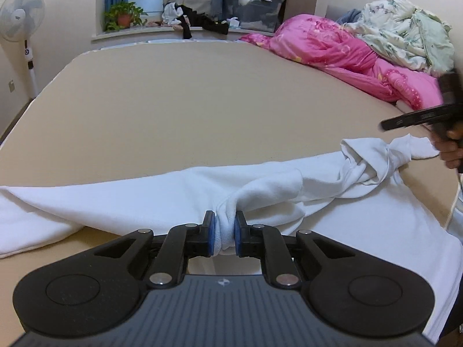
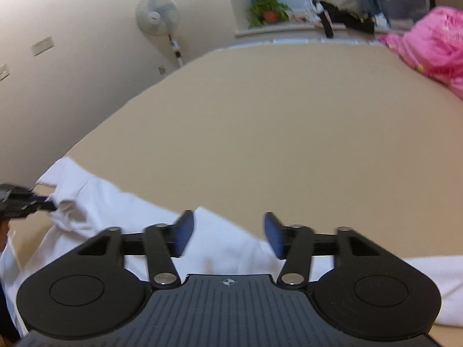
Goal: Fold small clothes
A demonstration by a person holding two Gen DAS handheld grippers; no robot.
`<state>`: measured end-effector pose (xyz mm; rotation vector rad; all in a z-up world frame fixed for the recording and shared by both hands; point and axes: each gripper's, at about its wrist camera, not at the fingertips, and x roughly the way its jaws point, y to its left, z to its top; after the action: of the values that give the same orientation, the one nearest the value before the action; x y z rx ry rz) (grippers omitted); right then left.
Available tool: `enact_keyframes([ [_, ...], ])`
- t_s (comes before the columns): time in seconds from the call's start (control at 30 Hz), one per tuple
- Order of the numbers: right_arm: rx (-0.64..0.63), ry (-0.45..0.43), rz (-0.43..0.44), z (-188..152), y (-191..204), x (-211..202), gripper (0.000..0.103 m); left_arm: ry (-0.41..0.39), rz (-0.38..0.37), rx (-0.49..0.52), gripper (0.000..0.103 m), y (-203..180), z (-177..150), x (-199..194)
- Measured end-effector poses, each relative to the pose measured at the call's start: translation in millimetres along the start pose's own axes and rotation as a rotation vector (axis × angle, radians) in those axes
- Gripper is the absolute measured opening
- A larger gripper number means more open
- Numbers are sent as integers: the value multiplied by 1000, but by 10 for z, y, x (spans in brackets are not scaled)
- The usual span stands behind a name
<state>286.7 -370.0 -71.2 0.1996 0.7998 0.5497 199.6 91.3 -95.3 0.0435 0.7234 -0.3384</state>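
Left wrist view: my left tongs [image 1: 225,235] are clamped on a bunched fold of the white garment [image 1: 179,202], blue pads pressing it from both sides. The garment sprawls across the near part of the tan bed [image 1: 202,101], its left end cut off by the frame edge and its right side running under the tool body. At far right my right tongs [image 1: 405,120] show only as a dark bar with a bit of hand [image 1: 451,150] behind, tips out of frame. Pink quilt [image 1: 347,55] and a pale floral quilt [image 1: 405,29] are heaped at the bed's far right.

Right wrist view, blurry: my right tongs [image 2: 228,235] stand apart, nothing pinched, white cloth [image 2: 220,248] lying beneath the gap. Left tongs [image 2: 43,204] poke in at the left edge, touching a cloth corner; their grip is hard to make out here. Standing fan [image 2: 157,14] by the wall.
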Motion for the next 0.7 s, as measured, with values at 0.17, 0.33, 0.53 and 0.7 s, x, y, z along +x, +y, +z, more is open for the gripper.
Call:
enact_keyframes([
  [0.17, -37, 187, 24, 48, -21, 439, 51, -1, -13, -4, 14, 66, 3, -76],
  [0.33, -211, 108, 10, 139, 83, 159, 10, -32, -11, -2, 13, 158, 168, -163],
  [0.53, -129, -184, -115, 915, -139, -17, 8, -122, 54, -3, 12, 395, 995, 274],
  [0.7, -49, -250, -291, 1386, -254, 681, 0, -44, 141, -94, 11, 667, 1782, 1272],
])
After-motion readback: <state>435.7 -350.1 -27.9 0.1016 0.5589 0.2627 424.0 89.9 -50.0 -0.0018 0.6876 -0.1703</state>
